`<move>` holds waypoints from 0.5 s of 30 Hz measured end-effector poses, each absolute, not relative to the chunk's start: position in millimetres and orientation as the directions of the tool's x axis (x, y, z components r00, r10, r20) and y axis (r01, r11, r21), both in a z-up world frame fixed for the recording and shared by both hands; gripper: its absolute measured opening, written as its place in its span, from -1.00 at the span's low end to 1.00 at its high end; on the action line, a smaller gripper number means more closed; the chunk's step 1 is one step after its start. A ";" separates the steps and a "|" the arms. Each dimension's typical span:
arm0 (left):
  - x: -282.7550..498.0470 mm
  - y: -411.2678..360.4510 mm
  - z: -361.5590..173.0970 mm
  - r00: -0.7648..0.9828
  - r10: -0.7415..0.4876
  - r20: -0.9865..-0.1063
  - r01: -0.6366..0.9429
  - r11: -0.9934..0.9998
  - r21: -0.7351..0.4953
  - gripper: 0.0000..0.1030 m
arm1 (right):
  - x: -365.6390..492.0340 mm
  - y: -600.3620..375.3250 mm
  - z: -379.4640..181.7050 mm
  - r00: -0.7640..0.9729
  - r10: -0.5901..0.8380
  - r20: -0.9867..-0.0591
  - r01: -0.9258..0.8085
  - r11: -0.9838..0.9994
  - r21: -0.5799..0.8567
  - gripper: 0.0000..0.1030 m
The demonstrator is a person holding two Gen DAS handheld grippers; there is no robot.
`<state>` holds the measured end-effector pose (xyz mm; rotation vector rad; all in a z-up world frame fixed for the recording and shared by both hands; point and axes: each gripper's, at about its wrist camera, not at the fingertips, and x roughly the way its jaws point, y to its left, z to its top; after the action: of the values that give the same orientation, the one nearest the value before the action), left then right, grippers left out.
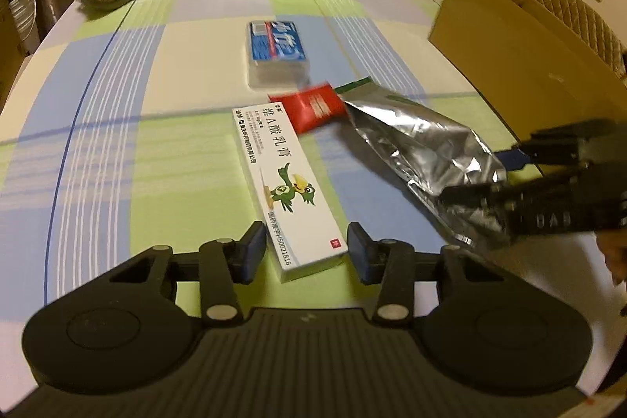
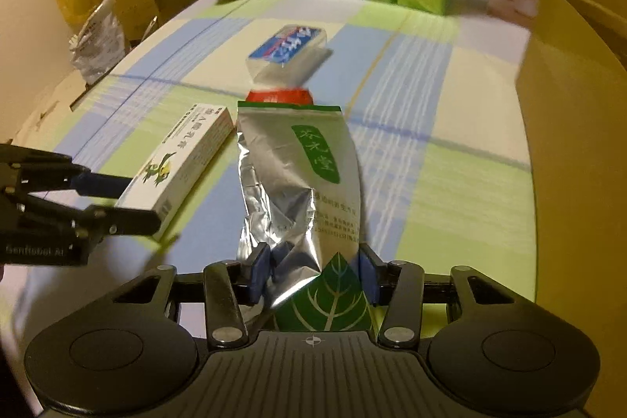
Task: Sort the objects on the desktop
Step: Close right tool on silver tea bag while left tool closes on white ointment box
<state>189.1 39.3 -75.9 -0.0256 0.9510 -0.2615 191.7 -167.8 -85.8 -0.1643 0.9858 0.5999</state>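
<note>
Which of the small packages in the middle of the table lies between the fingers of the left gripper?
The white box with the green bird: its near end sits between the open left gripper. The silver pouch is in the right gripper; the others lie farther away.

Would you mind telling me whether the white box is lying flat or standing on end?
Lying flat: the white box rests on its broad face on the tablecloth, printed side up, its near end between the left claw's open fingers.

Ointment box (image 1: 288, 183) left of foil pouch (image 1: 423, 159), tissue pack (image 1: 276, 49) behind, cardboard box (image 1: 521, 65) far right
</note>
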 end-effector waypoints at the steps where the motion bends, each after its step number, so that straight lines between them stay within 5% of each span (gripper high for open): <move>1: 181.4 36.3 -75.0 0.546 -0.235 -0.804 0.216 0.967 -0.136 -0.23 | 182.9 -172.4 -84.4 0.398 0.399 -0.826 -0.535 0.832 0.145 -0.14; 7: 133.5 12.9 -70.2 0.507 -0.240 -0.828 0.273 0.956 -0.110 -0.24 | 129.5 -202.9 -71.0 0.375 0.366 -0.852 -0.482 0.862 0.158 -0.11; 10: 115.9 4.7 -69.5 0.488 -0.242 -0.838 0.295 0.950 -0.103 -0.22 | 112.1 -213.8 -65.2 0.367 0.373 -0.852 -0.484 0.859 0.168 0.25; 15: 107.0 3.4 -68.3 0.484 -0.239 -0.842 0.281 0.954 -0.109 0.17 | 102.3 -214.3 -59.7 0.387 0.370 -0.844 -0.489 0.859 0.152 0.49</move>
<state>107.0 3.4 -68.3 0.0456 1.0174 -0.3166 102.3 -214.3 -59.7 -0.1294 1.0380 0.5487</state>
